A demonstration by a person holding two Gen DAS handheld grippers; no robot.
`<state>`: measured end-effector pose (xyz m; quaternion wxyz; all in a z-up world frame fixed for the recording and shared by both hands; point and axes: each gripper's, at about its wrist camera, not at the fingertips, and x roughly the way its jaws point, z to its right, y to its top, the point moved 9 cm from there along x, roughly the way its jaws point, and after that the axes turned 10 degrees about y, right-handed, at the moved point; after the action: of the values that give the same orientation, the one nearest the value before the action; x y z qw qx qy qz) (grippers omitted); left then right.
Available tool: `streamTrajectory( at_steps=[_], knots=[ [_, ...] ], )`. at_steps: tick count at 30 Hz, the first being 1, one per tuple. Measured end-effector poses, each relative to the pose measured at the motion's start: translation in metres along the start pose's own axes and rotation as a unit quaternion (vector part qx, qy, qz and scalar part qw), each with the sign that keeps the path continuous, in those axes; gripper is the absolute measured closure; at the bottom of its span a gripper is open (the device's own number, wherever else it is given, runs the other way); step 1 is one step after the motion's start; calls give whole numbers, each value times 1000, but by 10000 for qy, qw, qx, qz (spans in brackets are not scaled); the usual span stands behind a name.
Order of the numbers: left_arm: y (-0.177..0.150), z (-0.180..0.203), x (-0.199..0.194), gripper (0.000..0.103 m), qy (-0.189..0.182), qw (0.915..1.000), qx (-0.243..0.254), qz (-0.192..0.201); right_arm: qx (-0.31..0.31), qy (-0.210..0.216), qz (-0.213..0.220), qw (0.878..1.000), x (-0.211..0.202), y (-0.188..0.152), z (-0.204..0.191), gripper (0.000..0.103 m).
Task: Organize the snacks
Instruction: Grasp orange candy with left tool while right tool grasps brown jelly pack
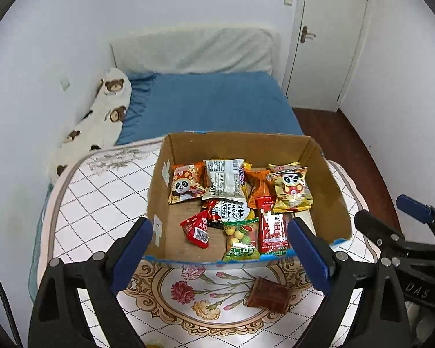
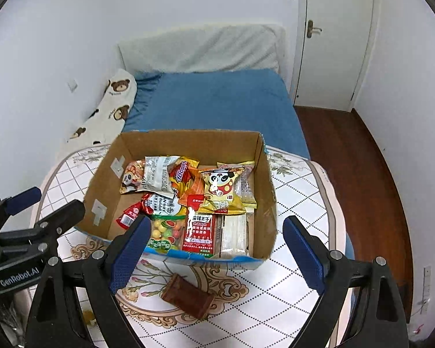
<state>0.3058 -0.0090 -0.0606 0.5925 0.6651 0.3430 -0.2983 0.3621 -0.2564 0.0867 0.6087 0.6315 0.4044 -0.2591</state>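
An open cardboard box (image 1: 330,185) (image 2: 265,203) stands on a small table and holds several snack packets: panda-print bags (image 1: 291,188) (image 2: 221,188), a red packet (image 1: 272,229) (image 2: 198,233), a bag of coloured candies (image 1: 240,239) (image 2: 165,233). A brown wrapped snack (image 1: 268,294) (image 2: 187,295) lies on the tablecloth just in front of the box. My left gripper (image 1: 220,252) is open and empty above the box's near edge. My right gripper (image 2: 214,250) is open and empty, also at the near edge, with the brown snack below it.
The table has a floral, checked cloth (image 1: 101,203) (image 2: 298,197). A bed with a blue sheet (image 1: 214,104) and a bear-print pillow (image 1: 101,116) lies behind it. A white door (image 2: 333,37) and brown wooden floor (image 2: 356,168) are at the right.
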Motion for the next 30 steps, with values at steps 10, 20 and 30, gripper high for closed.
streamTrajectory(
  at_steps=[10,20,30],
  knots=[
    [-7,-7,-50,8,64,9987,-105,494,51,37,397,9992,-57,-11,-8,9],
    [-20,-16,-46,8,123,9990,-216,380,262,382,28,9989,-39,-36,-9,9],
    [-120,-67,51,8,834,9898,-505,-1041,-706,392,-1934,9778,114,-135,-30,9]
  ],
)
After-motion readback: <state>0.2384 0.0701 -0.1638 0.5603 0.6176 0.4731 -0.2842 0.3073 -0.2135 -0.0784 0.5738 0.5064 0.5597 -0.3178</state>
